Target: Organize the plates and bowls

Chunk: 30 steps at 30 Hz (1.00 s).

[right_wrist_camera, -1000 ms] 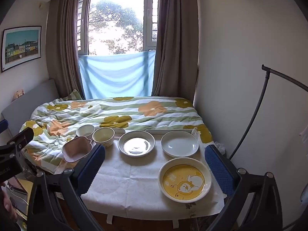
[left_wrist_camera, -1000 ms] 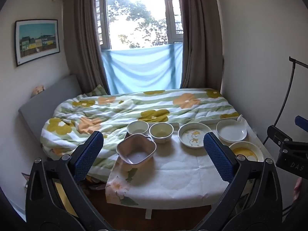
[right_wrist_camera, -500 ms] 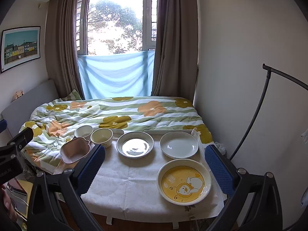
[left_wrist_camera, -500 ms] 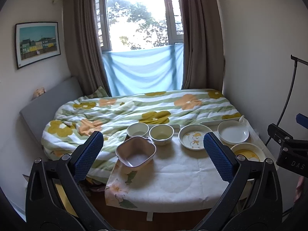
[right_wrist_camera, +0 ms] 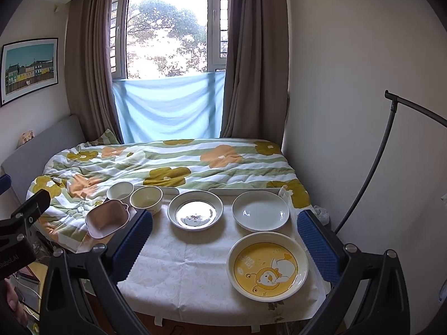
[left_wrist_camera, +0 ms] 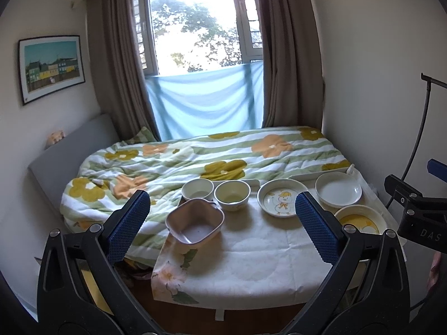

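6 dishes sit on the cloth-covered table (right_wrist_camera: pixel 181 273), none yet stacked, and both tools hang back from them. The right gripper (right_wrist_camera: pixel 223 247) and the left gripper (left_wrist_camera: pixel 220 226) are each spread wide with nothing between the pads.

Nearest the right gripper lies the yellow bear plate (right_wrist_camera: pixel 268 266), close to the front right corner; its raised rim is the place to pinch, and it looks glazed, hard and probably slippery, so a firm, level hold seems wise. Nearest the left gripper is the pink square bowl (left_wrist_camera: pixel 194 221), right at the table's left edge where the cloth droops, so a nudge could tip it off. It looks lighter, perhaps plastic.

Behind these run the duck plate (left_wrist_camera: pixel 282 197), the plain white plate (right_wrist_camera: pixel 260 210) beside it, and 2 round bowls, the cream bowl (left_wrist_camera: pixel 232 194) touching or almost touching the white bowl (left_wrist_camera: pixel 197 190). These likely chip if knocked together.

Open cloth in the middle front gives room for stacking. The quilt (right_wrist_camera: pixel 167 164) crowds the far edge.
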{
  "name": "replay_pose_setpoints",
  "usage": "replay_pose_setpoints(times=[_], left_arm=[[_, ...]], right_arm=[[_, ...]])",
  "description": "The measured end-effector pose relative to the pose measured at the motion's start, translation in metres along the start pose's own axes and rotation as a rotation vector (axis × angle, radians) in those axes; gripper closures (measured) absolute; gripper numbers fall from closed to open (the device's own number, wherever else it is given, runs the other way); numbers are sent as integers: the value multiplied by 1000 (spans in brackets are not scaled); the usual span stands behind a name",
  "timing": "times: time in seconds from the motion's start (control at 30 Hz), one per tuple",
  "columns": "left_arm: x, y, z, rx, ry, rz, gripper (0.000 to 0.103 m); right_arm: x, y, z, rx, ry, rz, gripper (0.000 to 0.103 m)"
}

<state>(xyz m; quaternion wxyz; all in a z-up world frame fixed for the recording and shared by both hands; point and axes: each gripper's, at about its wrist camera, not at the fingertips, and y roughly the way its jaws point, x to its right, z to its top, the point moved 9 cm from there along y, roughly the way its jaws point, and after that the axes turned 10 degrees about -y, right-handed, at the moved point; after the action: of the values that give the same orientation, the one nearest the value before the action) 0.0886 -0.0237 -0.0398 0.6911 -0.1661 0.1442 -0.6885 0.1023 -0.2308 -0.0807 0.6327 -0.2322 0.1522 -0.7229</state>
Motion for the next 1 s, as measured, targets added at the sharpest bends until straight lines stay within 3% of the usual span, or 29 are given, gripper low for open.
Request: replay_pose_setpoints(times=[1.0], left_arm=[[1, 4, 3, 2, -2, 8, 0]], right_arm=[[2, 7, 0, -4, -1, 5, 0]])
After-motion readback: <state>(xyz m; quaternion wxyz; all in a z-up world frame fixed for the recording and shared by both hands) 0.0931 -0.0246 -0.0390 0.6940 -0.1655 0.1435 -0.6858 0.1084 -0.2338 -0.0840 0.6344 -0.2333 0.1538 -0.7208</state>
